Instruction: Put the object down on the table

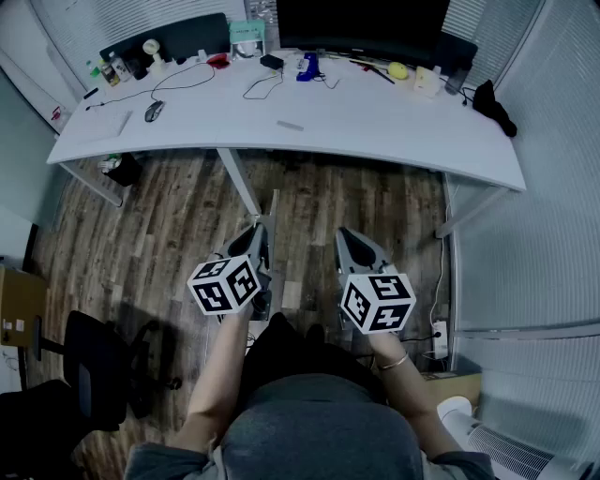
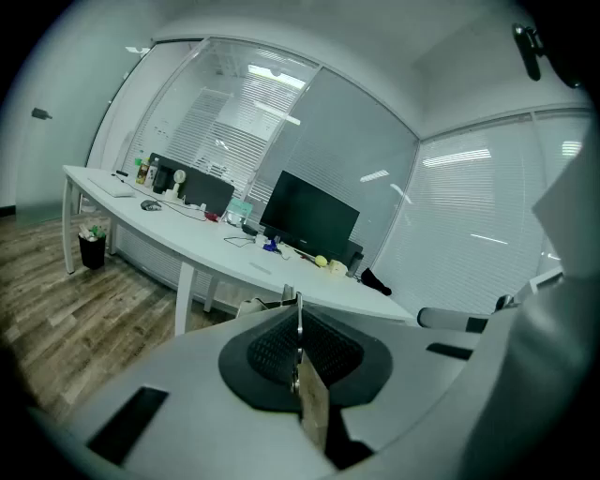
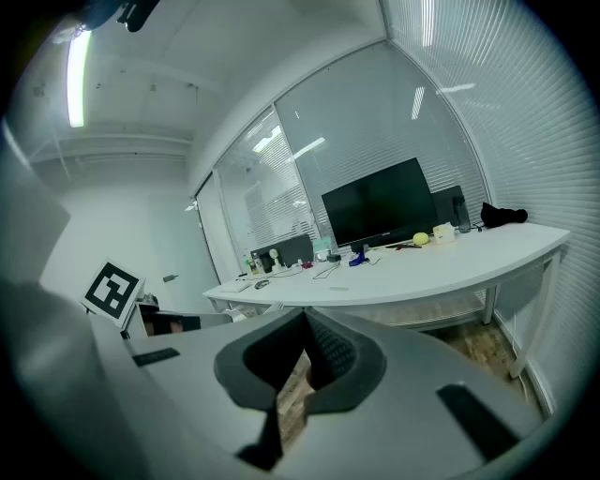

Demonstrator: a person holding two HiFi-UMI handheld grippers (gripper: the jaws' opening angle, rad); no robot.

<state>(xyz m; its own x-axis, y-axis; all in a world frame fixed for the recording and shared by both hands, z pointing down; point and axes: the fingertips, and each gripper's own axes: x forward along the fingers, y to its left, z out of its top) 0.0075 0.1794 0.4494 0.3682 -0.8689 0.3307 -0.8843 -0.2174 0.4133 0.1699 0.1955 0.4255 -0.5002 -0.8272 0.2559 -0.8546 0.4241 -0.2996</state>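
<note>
My left gripper (image 1: pixel 260 228) and right gripper (image 1: pixel 347 236) hang side by side over the wooden floor, well short of the white table (image 1: pixel 375 131). Neither holds anything. In the left gripper view the pads of the left gripper (image 2: pixel 297 314) meet in a thin line. In the right gripper view the tips of the right gripper (image 3: pixel 305 321) touch, with only floor showing behind them. On the table lie a blue object (image 1: pixel 307 66), a yellow object (image 1: pixel 398 69), a mouse (image 1: pixel 154 111) and a small grey strip (image 1: pixel 290 125).
A dark monitor (image 1: pixel 361 23) stands at the table's back edge and a black cloth (image 1: pixel 494 105) lies at its right end. A table leg (image 1: pixel 239 178) slants down ahead. An office chair (image 1: pixel 94 375) stands at my left; a power strip (image 1: pixel 439 335) lies at my right.
</note>
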